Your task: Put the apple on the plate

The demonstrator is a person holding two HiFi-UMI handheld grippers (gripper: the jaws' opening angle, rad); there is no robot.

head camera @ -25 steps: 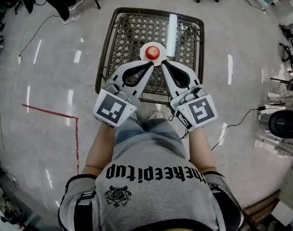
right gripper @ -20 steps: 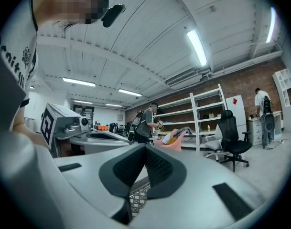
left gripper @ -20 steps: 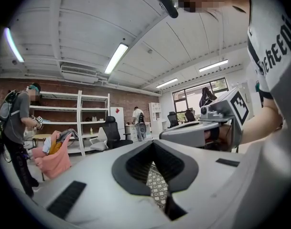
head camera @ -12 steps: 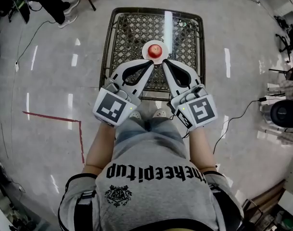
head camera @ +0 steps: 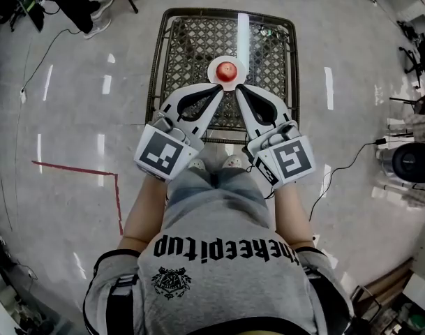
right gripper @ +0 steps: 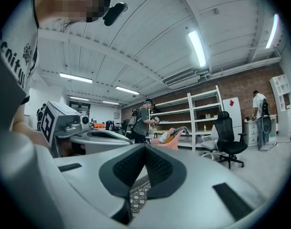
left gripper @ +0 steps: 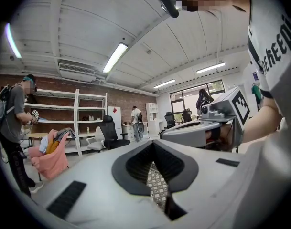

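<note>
Head view: apple [head camera: 227, 68] apparently on plate [head camera: 213, 75] atop lattice table [head camera: 191, 40]; left gripper [head camera: 220, 88], right gripper [head camera: 236, 88] closed, empty.

Apple [head camera: 226, 68] on plate [head camera: 213, 73] on table [head camera: 191, 40]; left gripper [head camera: 221, 87], right gripper [head camera: 236, 87] just before plate.

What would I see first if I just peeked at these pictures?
Probably the red apple, sitting on a round plate in the middle of the dark lattice table. Next come the two big white tools: the left tool and the right tool, both shut and empty. Their tips point at the plate's near edge, making a V shape.
</note>
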